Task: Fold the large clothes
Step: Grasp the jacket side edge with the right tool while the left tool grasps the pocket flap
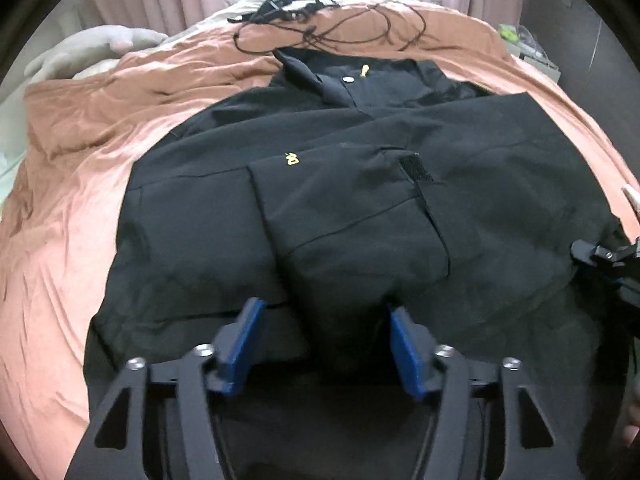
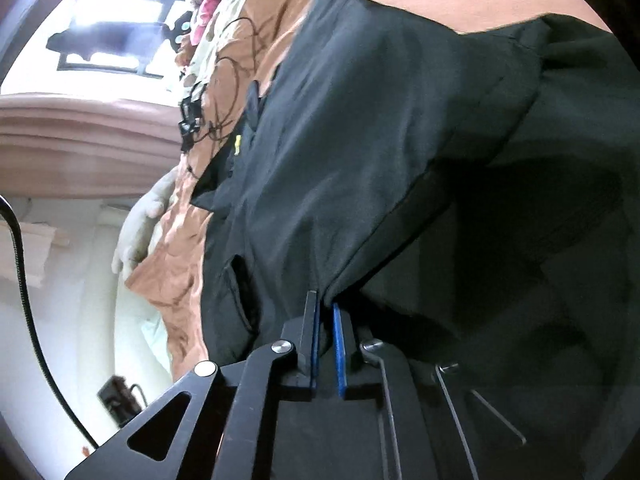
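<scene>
Item: 1 black jacket, spread mid-bed on the brown bedspread, sleeves folded in. Left gripper: fingers released, straddling the near hem. Right gripper: fingers clenched on a hem corner. Risk: one-sided lift skews the fold; thin pinch may slip.

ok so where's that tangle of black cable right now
In the left wrist view the black cable lies at the far end of the bed on the brown bedspread, just beyond the collar of the black jacket.
</scene>
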A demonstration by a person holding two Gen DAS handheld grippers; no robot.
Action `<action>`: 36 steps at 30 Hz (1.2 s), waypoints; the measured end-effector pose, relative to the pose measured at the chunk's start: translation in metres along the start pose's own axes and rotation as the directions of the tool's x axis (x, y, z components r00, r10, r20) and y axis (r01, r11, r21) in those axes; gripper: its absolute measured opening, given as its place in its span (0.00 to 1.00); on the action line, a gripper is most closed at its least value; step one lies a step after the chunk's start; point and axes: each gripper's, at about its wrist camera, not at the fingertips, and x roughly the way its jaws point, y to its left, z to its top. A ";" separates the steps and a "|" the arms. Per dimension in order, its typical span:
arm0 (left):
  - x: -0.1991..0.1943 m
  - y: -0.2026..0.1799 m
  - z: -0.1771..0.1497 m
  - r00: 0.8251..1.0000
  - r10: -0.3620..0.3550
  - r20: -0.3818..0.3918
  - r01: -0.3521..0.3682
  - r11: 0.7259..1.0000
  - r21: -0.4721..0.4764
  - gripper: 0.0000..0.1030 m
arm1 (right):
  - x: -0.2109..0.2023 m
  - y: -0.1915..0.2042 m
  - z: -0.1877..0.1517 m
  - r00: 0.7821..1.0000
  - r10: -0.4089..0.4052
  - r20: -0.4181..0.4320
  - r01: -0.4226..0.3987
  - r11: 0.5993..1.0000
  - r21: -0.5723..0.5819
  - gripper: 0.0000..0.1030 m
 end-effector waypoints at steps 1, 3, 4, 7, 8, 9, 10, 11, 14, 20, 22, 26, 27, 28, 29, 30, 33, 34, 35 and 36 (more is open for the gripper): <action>0.001 0.000 0.001 1.000 0.015 0.004 -0.015 1.000 0.009 0.57 | 0.001 0.001 0.000 1.000 0.010 -0.001 -0.010 1.000 -0.005 0.06; 0.002 0.002 0.005 0.997 0.072 0.021 -0.072 0.997 0.033 0.57 | 0.005 0.004 -0.001 1.000 0.028 -0.011 -0.029 1.000 -0.009 0.06; 0.003 0.003 0.008 0.995 0.093 0.023 -0.094 0.995 0.039 0.57 | 0.007 0.003 -0.002 0.999 0.037 -0.020 -0.037 0.999 -0.009 0.06; 0.004 0.011 0.016 0.989 0.146 0.019 -0.147 0.989 0.036 0.57 | 0.016 0.005 -0.005 0.998 0.044 -0.045 -0.045 0.999 -0.020 0.06; 0.004 0.013 0.018 0.985 0.170 0.008 -0.170 0.985 0.034 0.58 | 0.018 0.006 -0.006 0.998 0.038 -0.054 -0.039 0.999 -0.021 0.06; 0.003 0.015 0.019 0.983 0.182 -0.003 -0.182 0.983 0.030 0.58 | 0.019 0.006 -0.006 0.997 0.026 -0.066 -0.027 0.999 -0.017 0.07; -0.003 0.016 0.019 0.984 0.177 -0.009 -0.176 0.984 0.023 0.58 | 0.020 0.005 -0.006 0.997 0.015 -0.075 -0.016 1.000 -0.008 0.09; -0.010 0.016 0.018 0.988 0.154 -0.007 -0.154 0.988 0.019 0.58 | 0.020 0.004 -0.006 0.997 0.004 -0.082 -0.003 1.000 0.006 0.10; -0.030 0.008 0.019 0.996 0.086 0.019 -0.087 0.996 0.032 0.67 | 0.016 0.001 -0.005 0.996 0.008 -0.091 -0.004 0.999 0.041 0.30; -0.047 -0.029 0.039 0.996 0.030 0.087 -0.038 0.995 0.090 0.88 | -0.008 0.004 0.001 1.000 -0.011 -0.019 0.012 0.999 0.030 0.50; -0.032 -0.041 0.046 0.998 0.021 0.059 -0.027 0.995 0.097 0.88 | -0.012 -0.003 0.008 1.000 -0.012 -0.004 0.012 0.999 0.044 0.50; 0.002 -0.049 0.051 0.999 0.047 -0.007 -0.047 0.997 0.068 0.88 | -0.021 -0.023 0.023 1.000 -0.003 0.027 0.001 0.996 0.093 0.50; 0.012 -0.050 0.052 0.998 0.062 -0.020 -0.060 0.996 0.059 0.88 | -0.023 -0.026 0.027 0.999 0.014 0.032 -0.017 0.994 0.105 0.50; 0.018 -0.049 0.052 0.998 0.062 -0.026 -0.060 0.997 0.055 0.88 | -0.025 -0.029 0.031 0.999 0.023 0.037 -0.027 0.994 0.109 0.49; 0.023 -0.050 0.052 0.997 0.064 -0.031 -0.062 0.997 0.055 0.88 | -0.027 -0.032 0.036 0.999 0.029 0.046 -0.034 0.994 0.108 0.48; 0.028 -0.050 0.052 0.997 0.070 -0.039 -0.068 0.996 0.056 0.88 | -0.028 -0.034 0.038 0.998 0.035 0.051 -0.041 0.993 0.110 0.43; 0.041 -0.047 0.054 0.995 0.091 -0.051 -0.088 0.995 0.056 0.74 | -0.025 -0.044 0.044 0.998 0.038 0.051 -0.044 0.991 0.125 0.08; 0.045 -0.044 0.056 0.994 0.088 -0.061 -0.085 0.995 0.048 0.69 | -0.026 -0.046 0.047 0.998 0.034 0.059 -0.040 0.994 0.105 0.05; 0.047 -0.042 0.057 0.996 0.065 -0.066 -0.063 0.997 0.033 0.63 | -0.026 -0.047 0.049 0.997 0.038 0.064 -0.044 0.994 0.103 0.05; 0.048 -0.040 0.057 0.997 0.045 -0.061 -0.044 0.999 0.022 0.53 | -0.029 -0.049 0.051 0.996 0.049 0.074 -0.057 0.992 0.108 0.04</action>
